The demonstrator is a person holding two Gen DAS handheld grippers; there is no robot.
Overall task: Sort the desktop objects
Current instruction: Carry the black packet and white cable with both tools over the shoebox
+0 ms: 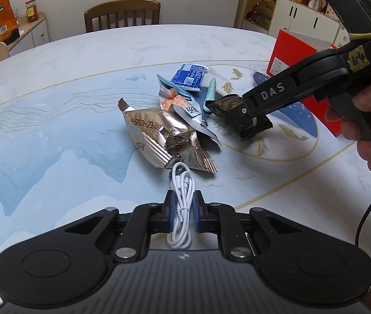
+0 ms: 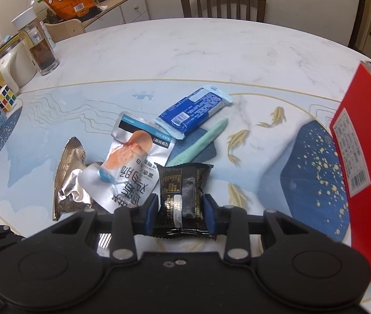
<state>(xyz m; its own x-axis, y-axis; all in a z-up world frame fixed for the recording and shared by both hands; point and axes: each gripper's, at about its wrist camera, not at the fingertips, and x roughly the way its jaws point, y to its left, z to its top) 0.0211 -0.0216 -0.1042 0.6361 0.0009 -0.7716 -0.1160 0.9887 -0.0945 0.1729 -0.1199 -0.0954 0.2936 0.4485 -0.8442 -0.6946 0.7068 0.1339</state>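
Our left tongs pinch the coiled white cable tight near the table's front edge; our right tongs are closed on the black snack packet, just right of the snack heap. We judge both grips set, so we lift straight up, slowly, keeping the silver pouch undisturbed, then carry each toward its place, perhaps the red box
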